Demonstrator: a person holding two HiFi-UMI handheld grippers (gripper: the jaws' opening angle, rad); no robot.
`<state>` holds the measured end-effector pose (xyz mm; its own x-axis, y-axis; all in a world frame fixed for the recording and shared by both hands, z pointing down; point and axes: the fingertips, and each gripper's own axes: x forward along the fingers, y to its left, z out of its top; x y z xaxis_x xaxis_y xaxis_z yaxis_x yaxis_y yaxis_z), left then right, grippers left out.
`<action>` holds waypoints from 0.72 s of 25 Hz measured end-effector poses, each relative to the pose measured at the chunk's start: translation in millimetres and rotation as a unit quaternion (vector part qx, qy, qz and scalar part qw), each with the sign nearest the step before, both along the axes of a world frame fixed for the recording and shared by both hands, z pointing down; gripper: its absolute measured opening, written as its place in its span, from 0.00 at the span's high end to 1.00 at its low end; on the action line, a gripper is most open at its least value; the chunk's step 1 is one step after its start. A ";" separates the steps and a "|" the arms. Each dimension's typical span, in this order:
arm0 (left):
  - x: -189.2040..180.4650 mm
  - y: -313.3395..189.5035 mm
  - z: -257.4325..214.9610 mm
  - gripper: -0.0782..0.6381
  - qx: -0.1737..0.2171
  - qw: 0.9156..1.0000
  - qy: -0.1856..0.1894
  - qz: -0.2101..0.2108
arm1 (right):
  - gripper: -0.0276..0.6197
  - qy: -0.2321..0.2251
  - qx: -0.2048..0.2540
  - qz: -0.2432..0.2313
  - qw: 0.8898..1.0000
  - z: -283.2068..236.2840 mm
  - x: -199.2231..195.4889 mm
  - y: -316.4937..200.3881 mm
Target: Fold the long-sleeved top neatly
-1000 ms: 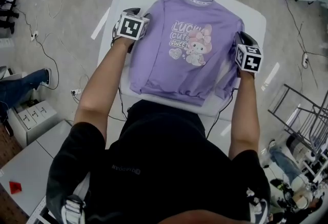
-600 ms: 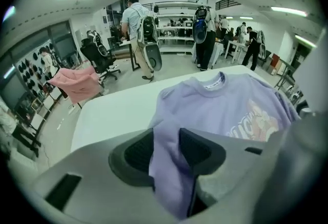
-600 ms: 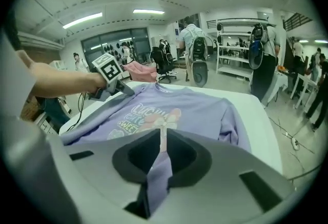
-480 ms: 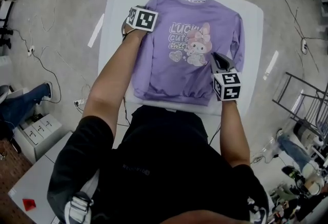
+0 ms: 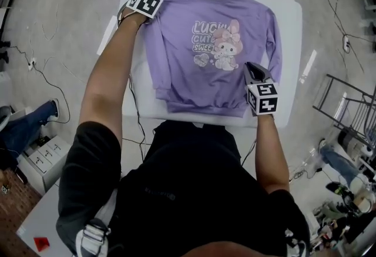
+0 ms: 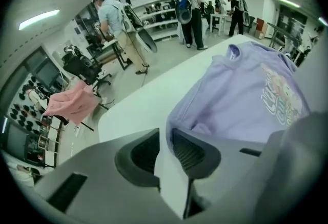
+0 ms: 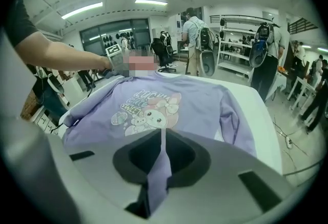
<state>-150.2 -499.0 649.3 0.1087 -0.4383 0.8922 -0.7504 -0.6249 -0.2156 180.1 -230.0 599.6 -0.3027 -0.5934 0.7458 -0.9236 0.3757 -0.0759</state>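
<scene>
The purple long-sleeved top (image 5: 200,56) lies face up on the white table (image 5: 288,9), with its cartoon print showing. My left gripper (image 5: 145,4) is at the top's far-left shoulder. In the left gripper view its jaws (image 6: 166,133) are closing, with the shoulder's edge (image 6: 177,120) at their tips and bare table showing through the gap. My right gripper (image 5: 251,67) hovers over the lower right of the top. Its jaws (image 7: 163,133) are closing and pinch a strip of the right sleeve (image 7: 159,177), which is drawn in from the sleeve (image 5: 273,38) along the table's right side.
Several people stand by shelves in the background of both gripper views. A pink cloth (image 6: 72,102) hangs over a chair. A metal rack (image 5: 352,120) stands to the right of the table, grey boxes (image 5: 41,150) to the left, and cables (image 5: 47,62) lie on the floor.
My left gripper has moved up along the top's left side to its shoulder. My right gripper has come in from the table's right edge over the top, bringing the sleeve end with it.
</scene>
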 end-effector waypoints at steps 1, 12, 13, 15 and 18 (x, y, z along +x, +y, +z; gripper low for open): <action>-2.1 -0.4 -0.3 0.77 -0.004 1.000 0.000 0.007 | 0.91 -0.003 -0.002 0.007 1.000 0.6 0.5 2.8; 13.0 102.5 -80.1 0.74 0.051 0.983 0.174 0.012 | 0.91 0.006 -0.029 0.089 0.996 11.8 27.2 65.9; 15.1 126.8 -78.2 0.74 0.043 0.983 0.177 0.027 | 0.90 0.003 -0.034 0.096 0.995 14.2 26.9 76.1; 18.4 171.9 -71.8 0.74 0.026 0.983 0.173 0.058 | 0.89 0.002 -0.035 0.105 0.994 18.3 28.9 88.0; 26.0 233.0 -52.5 0.74 0.001 0.983 0.159 0.088 | 0.87 0.004 -0.035 0.119 0.992 25.0 38.7 110.1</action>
